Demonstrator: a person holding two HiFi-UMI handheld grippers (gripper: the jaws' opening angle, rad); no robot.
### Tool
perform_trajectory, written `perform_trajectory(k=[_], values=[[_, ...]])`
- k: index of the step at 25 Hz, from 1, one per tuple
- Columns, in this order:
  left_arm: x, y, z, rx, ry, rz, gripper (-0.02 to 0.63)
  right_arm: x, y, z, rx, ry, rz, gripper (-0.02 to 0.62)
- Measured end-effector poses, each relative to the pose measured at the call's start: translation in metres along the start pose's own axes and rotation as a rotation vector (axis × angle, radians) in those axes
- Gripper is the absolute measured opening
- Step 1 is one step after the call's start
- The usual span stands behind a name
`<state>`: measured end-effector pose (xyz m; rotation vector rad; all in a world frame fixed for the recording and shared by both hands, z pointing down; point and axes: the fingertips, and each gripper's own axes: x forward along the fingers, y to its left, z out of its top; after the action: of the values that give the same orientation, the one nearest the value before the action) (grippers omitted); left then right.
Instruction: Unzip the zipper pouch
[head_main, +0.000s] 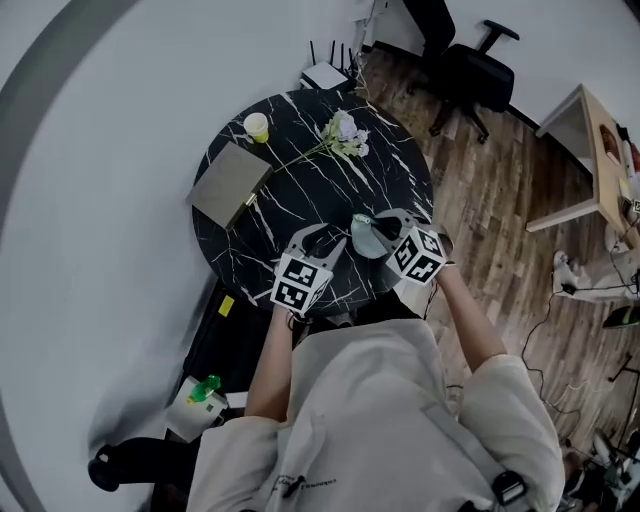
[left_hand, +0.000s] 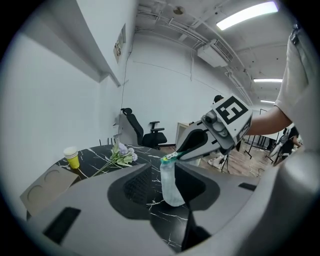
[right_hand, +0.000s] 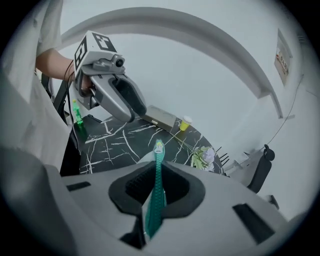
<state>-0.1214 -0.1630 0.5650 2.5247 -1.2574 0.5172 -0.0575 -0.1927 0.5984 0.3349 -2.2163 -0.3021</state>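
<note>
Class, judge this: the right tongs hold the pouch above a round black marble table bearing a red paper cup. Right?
No: the paper cup is yellow, not red, as the head view shows. The right tongs hold the pouch above the round black marble table.

Round black marble table (head_main: 300, 150), yellow cup (head_main: 256, 126), flower bunch (head_main: 345, 135), grey folder (head_main: 230, 184), black office chair (head_main: 465, 70), green bottle (head_main: 205, 388)
</note>
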Motion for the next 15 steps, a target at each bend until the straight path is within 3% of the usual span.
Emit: perform_trajectory(k=[9, 13, 15], values=[[0.017, -0.008, 0.008, 0.100, 0.062, -0.104, 0.150, -0.025, 0.006, 0.046, -0.038, -0.149, 0.129, 0.037], [0.018, -0.005, 0.014, 0.077, 0.035, -0.114, 0.149, -0.027, 0.008, 0.055, -0.046, -0.189, 0.175, 0.037], [0.017, -0.005, 0.020, 0.062, 0.012, -0.124, 0.115, -0.027, 0.006, 0.057, -0.035, -0.212, 0.193, 0.037]])
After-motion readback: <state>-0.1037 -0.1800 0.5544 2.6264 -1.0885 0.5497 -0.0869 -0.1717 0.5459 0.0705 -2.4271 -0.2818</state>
